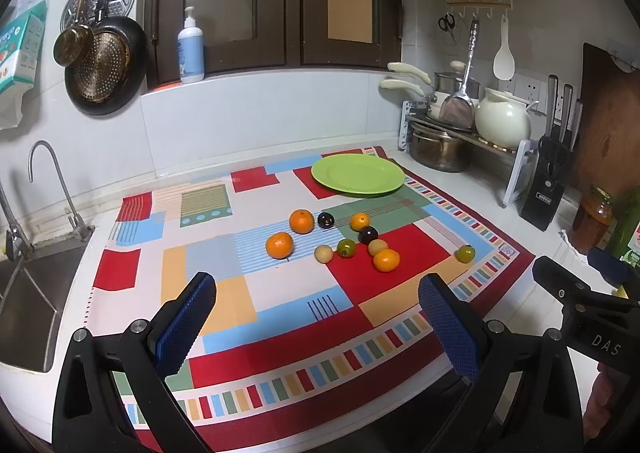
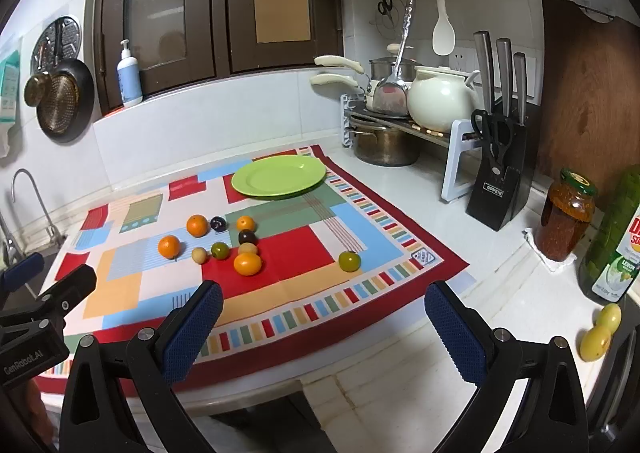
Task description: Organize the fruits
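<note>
Several small fruits lie loose on a patchwork cloth [image 1: 280, 293]: oranges [image 1: 279, 245] [image 2: 248, 263], dark plums [image 1: 367, 234] [image 2: 247, 237], pale round fruits [image 1: 323, 254] and green ones [image 1: 465, 253] [image 2: 349, 261]. A bare green plate [image 1: 358, 174] [image 2: 279, 176] sits at the cloth's far side. My left gripper [image 1: 316, 293] hovers open over the cloth's near part, short of the fruits, nothing between its blue pads. My right gripper [image 2: 324, 303] is open too, above the cloth's near right corner. Each view shows the other gripper at its edge.
A sink [image 1: 24, 293] with a tap [image 1: 44, 173] lies left of the cloth. At back right stand a rack with pots [image 2: 384, 121], a knife block [image 2: 498, 181], a jar [image 2: 568, 221] and a green bottle [image 2: 616, 237]. Two yellow fruits [image 2: 602, 331] sit at far right.
</note>
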{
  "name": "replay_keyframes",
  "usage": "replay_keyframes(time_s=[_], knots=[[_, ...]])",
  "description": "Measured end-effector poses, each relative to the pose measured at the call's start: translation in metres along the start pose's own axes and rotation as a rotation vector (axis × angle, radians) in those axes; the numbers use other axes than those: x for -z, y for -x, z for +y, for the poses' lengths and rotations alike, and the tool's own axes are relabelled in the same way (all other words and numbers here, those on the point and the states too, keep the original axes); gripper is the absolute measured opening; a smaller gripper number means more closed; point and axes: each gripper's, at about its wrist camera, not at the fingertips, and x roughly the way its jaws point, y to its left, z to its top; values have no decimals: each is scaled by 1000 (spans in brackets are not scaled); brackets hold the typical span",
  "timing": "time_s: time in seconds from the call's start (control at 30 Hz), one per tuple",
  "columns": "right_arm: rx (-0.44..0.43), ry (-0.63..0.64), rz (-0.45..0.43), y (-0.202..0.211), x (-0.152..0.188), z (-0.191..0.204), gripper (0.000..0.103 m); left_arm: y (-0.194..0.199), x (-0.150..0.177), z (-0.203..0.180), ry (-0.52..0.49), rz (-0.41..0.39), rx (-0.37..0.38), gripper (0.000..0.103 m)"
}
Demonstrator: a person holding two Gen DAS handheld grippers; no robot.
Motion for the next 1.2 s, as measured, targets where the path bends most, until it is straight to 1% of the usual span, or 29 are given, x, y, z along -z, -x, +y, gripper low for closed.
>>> replay_keyframes(time_s=[1.2], knots=[[4, -7, -17, 8, -3, -6, 102, 10, -5, -6, -11, -17, 45, 103]])
